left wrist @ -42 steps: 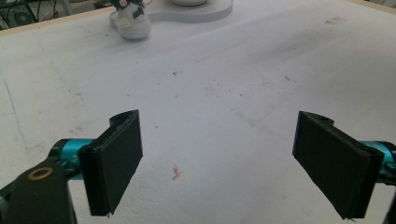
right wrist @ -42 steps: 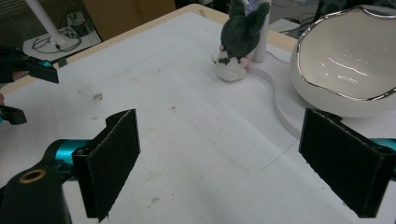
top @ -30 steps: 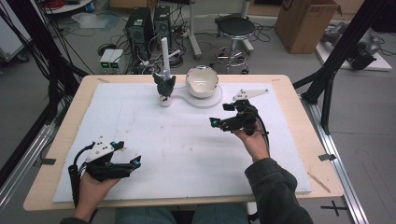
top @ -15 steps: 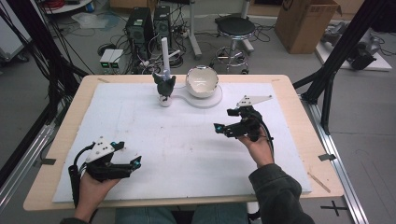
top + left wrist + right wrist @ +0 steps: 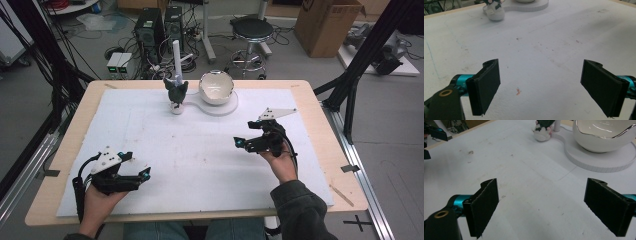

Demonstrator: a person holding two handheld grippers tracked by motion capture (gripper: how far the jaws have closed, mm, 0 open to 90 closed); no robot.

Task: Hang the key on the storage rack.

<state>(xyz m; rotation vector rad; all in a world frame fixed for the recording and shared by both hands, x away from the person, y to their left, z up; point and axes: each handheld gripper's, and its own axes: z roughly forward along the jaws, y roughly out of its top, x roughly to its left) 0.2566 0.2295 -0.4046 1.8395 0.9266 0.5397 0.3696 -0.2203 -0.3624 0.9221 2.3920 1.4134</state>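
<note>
Reaching for bowl (image 5: 216,86) with right tongs (image 5: 541,207), wide open, empty; left tongs (image 5: 541,87) likewise, best idle.

**Matt board, glossy bowl**

The bench (image 5: 325,115) has a pale wood edge, and a matt white sheet (image 5: 200,150), lightly scuffed and speckled, covers its top. The bowl (image 5: 604,135) looks like glossy white ceramic with a shiny metallic rim, on a matt white foam-like base (image 5: 599,161). Both the left tool (image 5: 541,85) and the right tool (image 5: 544,207) carry matt black, finely textured pads with glossy teal metal behind.
</note>
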